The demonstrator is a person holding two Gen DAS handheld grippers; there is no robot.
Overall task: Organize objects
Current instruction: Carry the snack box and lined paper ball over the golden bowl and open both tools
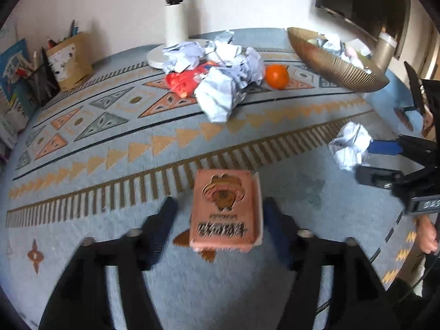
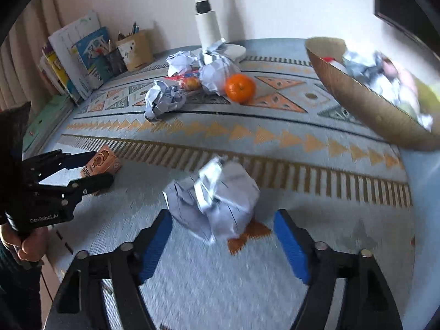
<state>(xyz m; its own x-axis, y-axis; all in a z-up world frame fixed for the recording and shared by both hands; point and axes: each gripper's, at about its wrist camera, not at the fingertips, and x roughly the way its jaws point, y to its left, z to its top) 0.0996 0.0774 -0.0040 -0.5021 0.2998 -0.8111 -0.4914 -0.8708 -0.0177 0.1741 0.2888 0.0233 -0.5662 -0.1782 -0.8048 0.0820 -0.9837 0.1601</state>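
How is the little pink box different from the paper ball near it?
The pink box is flat-sided with a printed cartoon; the paper ball is crumpled, white and lumpy. The box sits between the left gripper fingers; the ball sits between the right gripper fingers. Neither is squeezed. Both lie on the patterned rug.

We count one orange, one pink card box and one gold bowl. Loose crumpled paper balls on the patterned cloth: one apart in front and at least three heaped near the lamp pole; more lie in the bowl, too jumbled to count. Two hand-held grippers show, left and right.
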